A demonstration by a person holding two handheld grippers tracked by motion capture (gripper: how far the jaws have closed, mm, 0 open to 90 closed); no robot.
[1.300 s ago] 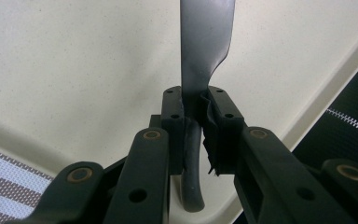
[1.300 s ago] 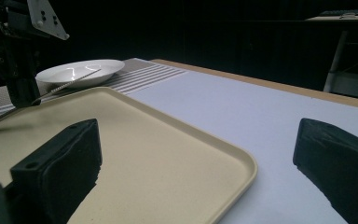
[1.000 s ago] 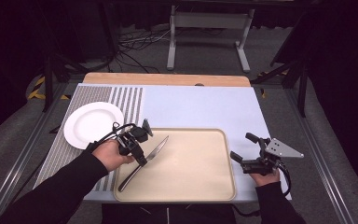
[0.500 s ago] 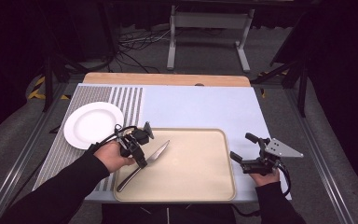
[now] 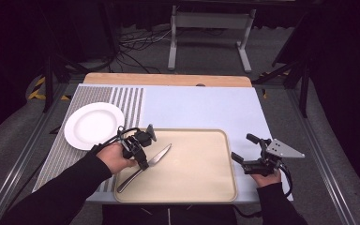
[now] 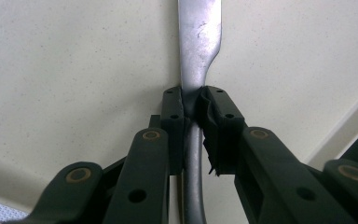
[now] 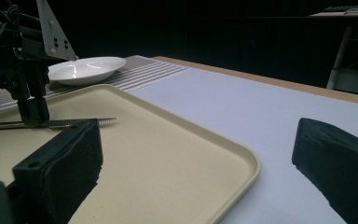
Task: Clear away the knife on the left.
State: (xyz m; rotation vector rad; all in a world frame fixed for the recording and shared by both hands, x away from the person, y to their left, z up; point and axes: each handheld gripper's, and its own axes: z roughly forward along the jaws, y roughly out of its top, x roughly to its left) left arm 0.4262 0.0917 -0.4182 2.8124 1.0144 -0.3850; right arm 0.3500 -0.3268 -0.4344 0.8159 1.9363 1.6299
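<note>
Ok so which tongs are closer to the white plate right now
Left. The left tongs are clamped on the knife at the tray's left end, just right of the plate. The right tongs sit open past the tray's right edge.

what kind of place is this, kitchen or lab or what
Probably a lab or recording studio, not a kitchen: black drapes, loose floor cables, a metal stand, and a staged table with only a tray, plate and knife.

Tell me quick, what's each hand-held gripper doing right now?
Left hand-held gripper: shut on the knife over the tray.
Right hand-held gripper: open, holding nothing.
</note>
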